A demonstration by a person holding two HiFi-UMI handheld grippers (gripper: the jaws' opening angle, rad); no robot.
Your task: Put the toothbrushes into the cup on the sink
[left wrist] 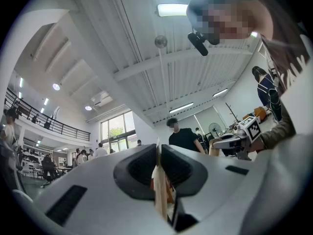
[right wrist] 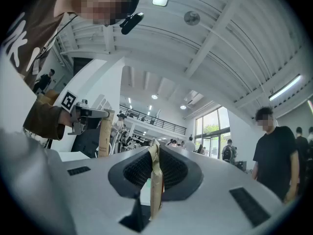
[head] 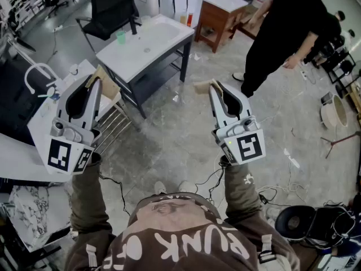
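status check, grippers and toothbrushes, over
Left hand-held gripper shut on tan pack, right hand-held gripper shut on second pack. Green cup on sink ahead. Bystander off path.

Our head camera looks steeply down on the left gripper (head: 97, 82), right gripper (head: 215, 87) and floor (head: 186, 134); our gripper cameras tilt up at the ceiling (left wrist: 137, 38), each sighting the other.

Ref. pt: wooden cabinet (head: 221, 17) w/ white top, upper centre of head view. Black office chair (head: 111, 7): well to L of cabinet. Person in black clothes (head: 285, 30): standing just R of cabinet. White round container (head: 329, 113): R of cabinet, nearer cam., well apart. Black cables (head: 269, 195): on stone floor (head: 180, 134), far from cabinet, toward cam.
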